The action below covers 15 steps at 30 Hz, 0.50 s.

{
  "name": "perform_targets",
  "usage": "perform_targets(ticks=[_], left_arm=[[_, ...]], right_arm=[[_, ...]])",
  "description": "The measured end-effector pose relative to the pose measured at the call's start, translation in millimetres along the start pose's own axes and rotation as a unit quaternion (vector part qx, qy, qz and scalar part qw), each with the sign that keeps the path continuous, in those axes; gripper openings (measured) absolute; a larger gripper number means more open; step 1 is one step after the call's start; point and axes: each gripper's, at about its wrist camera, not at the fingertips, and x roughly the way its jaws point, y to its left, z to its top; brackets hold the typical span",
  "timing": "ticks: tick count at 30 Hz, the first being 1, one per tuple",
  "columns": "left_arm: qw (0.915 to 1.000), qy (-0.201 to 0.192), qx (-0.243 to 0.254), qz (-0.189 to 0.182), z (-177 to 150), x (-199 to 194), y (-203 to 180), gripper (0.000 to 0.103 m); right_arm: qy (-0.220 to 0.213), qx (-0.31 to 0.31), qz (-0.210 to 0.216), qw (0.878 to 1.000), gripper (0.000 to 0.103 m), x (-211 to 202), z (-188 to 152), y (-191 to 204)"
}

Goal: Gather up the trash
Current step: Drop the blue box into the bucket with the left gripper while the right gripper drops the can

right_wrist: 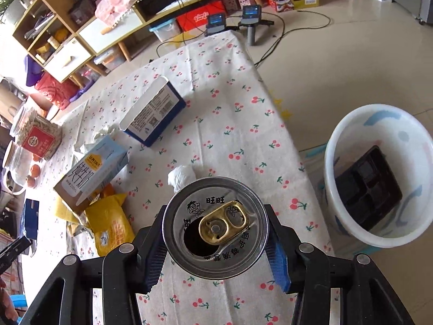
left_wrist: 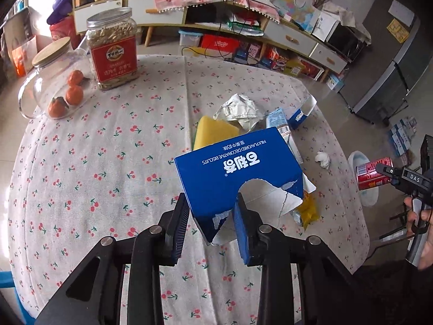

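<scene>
Left wrist view
Hidden: the blue box (left_wrist: 238,173) covers part of the yellow sponge (left_wrist: 213,132) and the litter behind it; a yellow packet (left_wrist: 308,211) shows only past the box's torn corner.
Left gripper (left_wrist: 211,216): fingers pinch the torn lower end of the blue box, one pad on each side; the box rises tilted from the jaws, above the cloth.
Table (left_wrist: 108,162): a crumpled wrapper (left_wrist: 240,111), a milk carton (left_wrist: 281,124) and a white wad (left_wrist: 323,159) lie beyond the box, near the right edge.
Far left: a glass jug (left_wrist: 51,86) with oranges and a seed jar (left_wrist: 113,51) stand close together.
Right edge: the right gripper (left_wrist: 389,174) grips a red can (left_wrist: 372,173) in front of the bin (left_wrist: 364,178), which is mostly hidden; the right hand (left_wrist: 422,216) is cut off.

Right wrist view
Hidden: only the can (right_wrist: 215,227) top shows, with its gold tab and open mouth; its body is out of sight.
Right gripper (right_wrist: 215,243): fingers clamp the can's sides, the can pointing along them, held over the table's near edge.
Bin (right_wrist: 349,135): on the floor to the right, well apart from the can, a dark tray (right_wrist: 368,187) inside.
Table: white wad (right_wrist: 181,176) just beyond the can; milk carton (right_wrist: 92,173), yellow packet (right_wrist: 111,224) and an open box (right_wrist: 154,111) to the left.
Left edge: jug and jar partly cut off; the left gripper is a dark sliver, hard to make out.
</scene>
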Motion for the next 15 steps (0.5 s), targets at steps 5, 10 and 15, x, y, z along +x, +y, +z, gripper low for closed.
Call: perform_targets(ticks=[5,10,15], left_arm=[[0.9996,-0.008,0.021,-0.017,4.0,4.0,-39.3,0.033],[0.9981,-0.005,0.053,-0.029,8.3,15.8,-85.1,0.033],[0.9939,0.003,0.105,-0.033,13.7,33.8,-143.2,0.034]], right_arm=[[-0.02,0.025,0.003,0.999,0.056,-17.4,6.7,-20.8],[-0.034,0.042,-0.008,0.998,0.056,-33.8,10.8,-51.5],[-0.042,0.076,-0.033,0.996,0.056,-47.5,14.7,-100.3]])
